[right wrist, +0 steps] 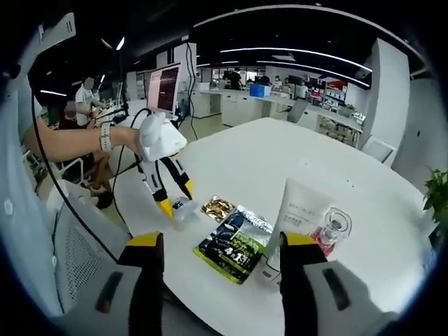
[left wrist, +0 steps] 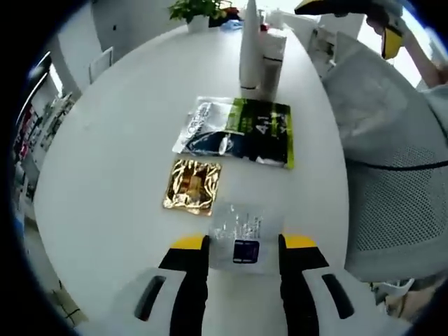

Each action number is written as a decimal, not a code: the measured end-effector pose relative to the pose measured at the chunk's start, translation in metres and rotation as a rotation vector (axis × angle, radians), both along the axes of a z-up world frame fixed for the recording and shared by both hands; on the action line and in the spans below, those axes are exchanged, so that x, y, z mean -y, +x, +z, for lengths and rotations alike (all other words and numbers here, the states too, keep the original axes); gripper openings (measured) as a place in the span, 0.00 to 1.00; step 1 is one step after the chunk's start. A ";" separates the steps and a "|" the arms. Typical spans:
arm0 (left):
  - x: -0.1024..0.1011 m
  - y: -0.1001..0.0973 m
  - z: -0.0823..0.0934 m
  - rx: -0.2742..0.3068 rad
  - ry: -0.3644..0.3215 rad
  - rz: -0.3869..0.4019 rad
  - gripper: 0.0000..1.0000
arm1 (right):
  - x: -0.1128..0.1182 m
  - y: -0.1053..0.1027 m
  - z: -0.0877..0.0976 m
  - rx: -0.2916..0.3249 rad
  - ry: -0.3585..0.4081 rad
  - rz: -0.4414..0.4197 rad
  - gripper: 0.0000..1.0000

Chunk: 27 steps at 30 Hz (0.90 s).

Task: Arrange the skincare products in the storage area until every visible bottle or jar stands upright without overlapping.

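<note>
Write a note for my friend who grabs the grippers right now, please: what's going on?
Left gripper: open, jaws either side of a small clear plastic packet with a dark label on the round white table.
Right gripper: open, empty, held above the table.
Standing upright: tall white tube, clear glass bottle, slim white bottle.
Lying flat: gold foil sachet, green-and-black pouch, the clear packet.
Done: bottles upright, nothing overlapping.
Left: probably tidying the flat packets.

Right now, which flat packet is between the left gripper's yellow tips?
The small clear sachet with the dark label. The gold packet and the green-black pouch lie farther away.
</note>
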State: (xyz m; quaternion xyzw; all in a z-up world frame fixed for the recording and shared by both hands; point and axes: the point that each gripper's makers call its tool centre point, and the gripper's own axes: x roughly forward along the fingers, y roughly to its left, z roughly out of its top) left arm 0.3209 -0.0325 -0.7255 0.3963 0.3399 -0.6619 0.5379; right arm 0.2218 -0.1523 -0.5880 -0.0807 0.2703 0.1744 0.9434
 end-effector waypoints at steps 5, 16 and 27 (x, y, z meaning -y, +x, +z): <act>0.009 -0.008 0.000 0.001 0.002 -0.032 0.37 | 0.011 -0.003 0.000 -0.003 0.000 -0.031 0.75; 0.023 -0.018 -0.007 -0.003 0.007 -0.049 0.37 | 0.040 -0.010 0.002 -0.007 -0.052 -0.105 0.92; 0.035 -0.023 -0.017 -0.010 0.026 -0.046 0.37 | 0.055 -0.021 0.000 -0.030 -0.091 -0.136 0.99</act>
